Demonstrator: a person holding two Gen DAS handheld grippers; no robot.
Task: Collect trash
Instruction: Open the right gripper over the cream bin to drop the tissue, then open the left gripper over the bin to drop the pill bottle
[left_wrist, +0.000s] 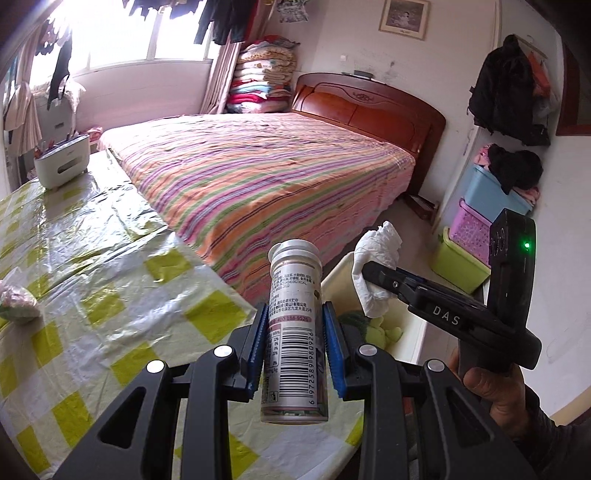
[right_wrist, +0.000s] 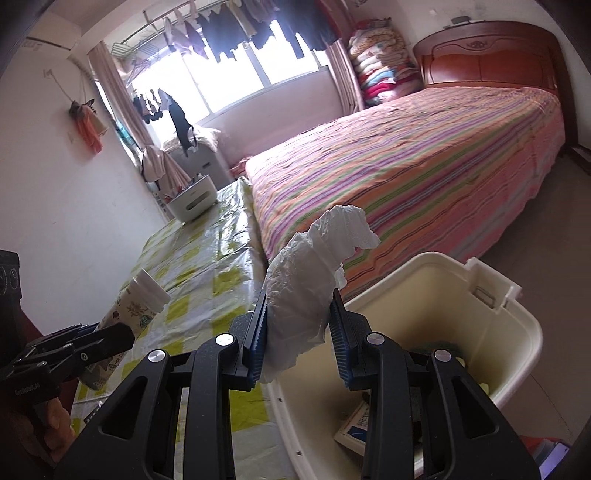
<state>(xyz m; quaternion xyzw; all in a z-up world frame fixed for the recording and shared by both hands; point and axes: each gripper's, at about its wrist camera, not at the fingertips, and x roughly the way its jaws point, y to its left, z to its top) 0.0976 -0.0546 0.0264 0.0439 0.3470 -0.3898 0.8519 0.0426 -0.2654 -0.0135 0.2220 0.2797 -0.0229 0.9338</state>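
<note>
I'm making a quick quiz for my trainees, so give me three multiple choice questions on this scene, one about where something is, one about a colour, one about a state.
1. Where is the cream bin?
A. On the bed
B. On the floor beside the table
C. On the windowsill

2. What colour are the squares on the table cover?
A. Yellow-green
B. Red
C. Black

3. What is the left claw doing?
A. Standing open and empty
B. Gripping a crumpled tissue
C. Gripping a labelled bottle

Answers:
1 B, the bin sits low against the table edge, near the striped bed.
2 A, yellow-green squares on white.
3 C, its blue pads clamp the bottle; the right claw holds the tissue.
</note>
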